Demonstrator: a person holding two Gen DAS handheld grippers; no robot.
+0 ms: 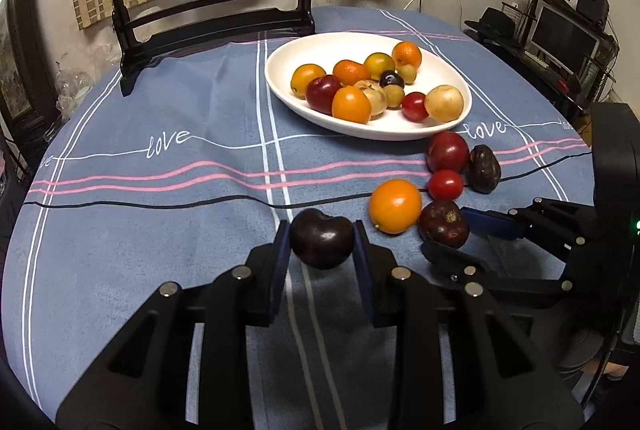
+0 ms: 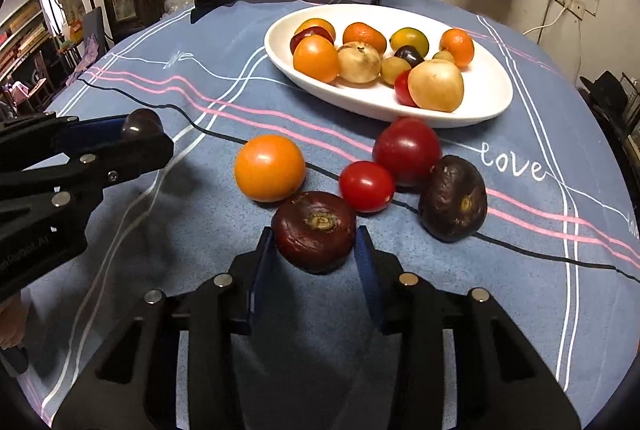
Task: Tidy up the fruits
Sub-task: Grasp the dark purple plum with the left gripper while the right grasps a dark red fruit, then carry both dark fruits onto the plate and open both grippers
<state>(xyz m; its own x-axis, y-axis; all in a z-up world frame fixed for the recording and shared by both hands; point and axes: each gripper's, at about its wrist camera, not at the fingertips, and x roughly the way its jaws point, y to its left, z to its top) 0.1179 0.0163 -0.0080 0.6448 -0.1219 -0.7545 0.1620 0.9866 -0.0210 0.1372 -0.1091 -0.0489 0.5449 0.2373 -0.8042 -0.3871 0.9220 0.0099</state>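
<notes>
Dim, warm indoor light from overhead. Small glare spots on the fruit and the white plate [image 1: 288,92]. Soft dark shadows on the tablecloth [image 2: 192,230] under both tools at lower centre. Heavy fisheye bending, black vignette in the corners. Centre sharp, edges slightly soft.

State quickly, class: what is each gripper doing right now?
Left gripper: shut on the dark heart-shaped fruit.
Right gripper: around the dark red fruit; contact cannot be told.

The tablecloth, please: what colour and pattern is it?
Blue tablecloth with white, pink and black stripes; left wrist view.
</notes>
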